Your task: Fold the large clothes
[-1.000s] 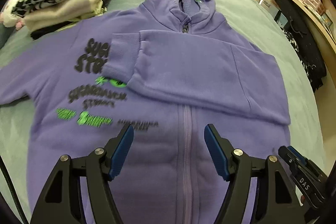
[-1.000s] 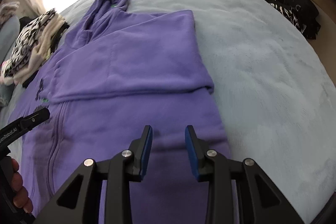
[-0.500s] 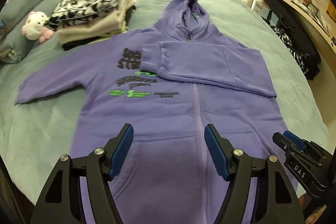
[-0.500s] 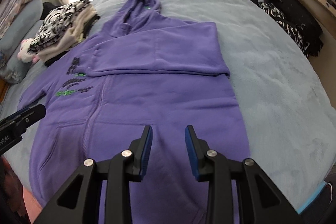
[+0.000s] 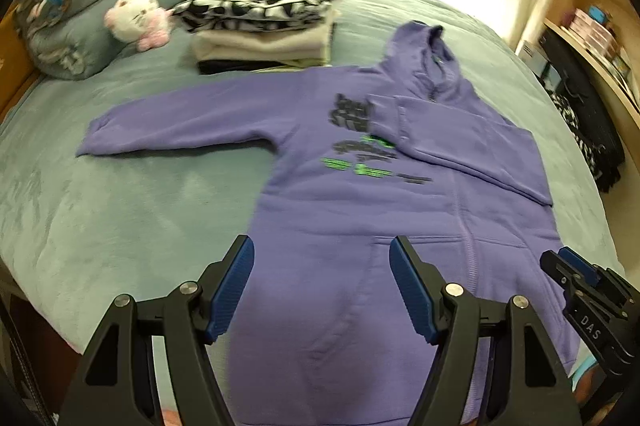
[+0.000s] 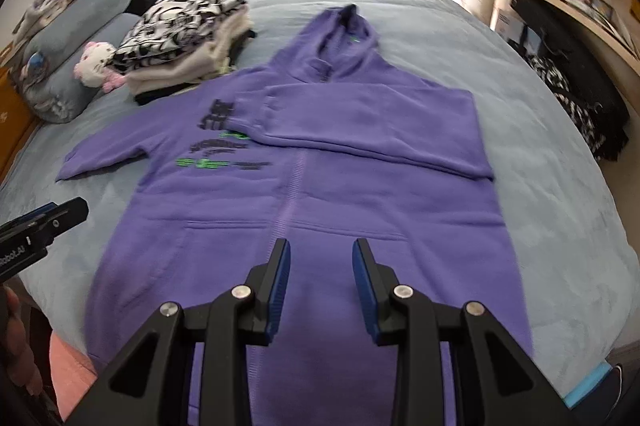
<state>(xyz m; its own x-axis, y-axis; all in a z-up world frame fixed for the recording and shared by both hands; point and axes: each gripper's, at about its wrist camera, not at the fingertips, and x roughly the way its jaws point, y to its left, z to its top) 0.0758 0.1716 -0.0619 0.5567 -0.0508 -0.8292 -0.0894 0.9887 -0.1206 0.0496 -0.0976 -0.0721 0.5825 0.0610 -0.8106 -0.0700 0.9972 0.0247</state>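
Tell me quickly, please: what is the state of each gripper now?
Left gripper: open, holding nothing, above the hoodie.
Right gripper: open with a narrower gap, holding nothing.

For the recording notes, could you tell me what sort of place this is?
Most likely a bedroom: a purple hoodie lies spread on a bed with pillows, a plush toy and a stack of folded clothes.

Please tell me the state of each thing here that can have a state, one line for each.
Purple hoodie: flat, zipped, face up.
Folded sleeve: laid across the chest.
Other sleeve: stretched out, unfolded.
Clothes pile: folded, stacked.
Left gripper: open, empty.
Right gripper: open, empty.
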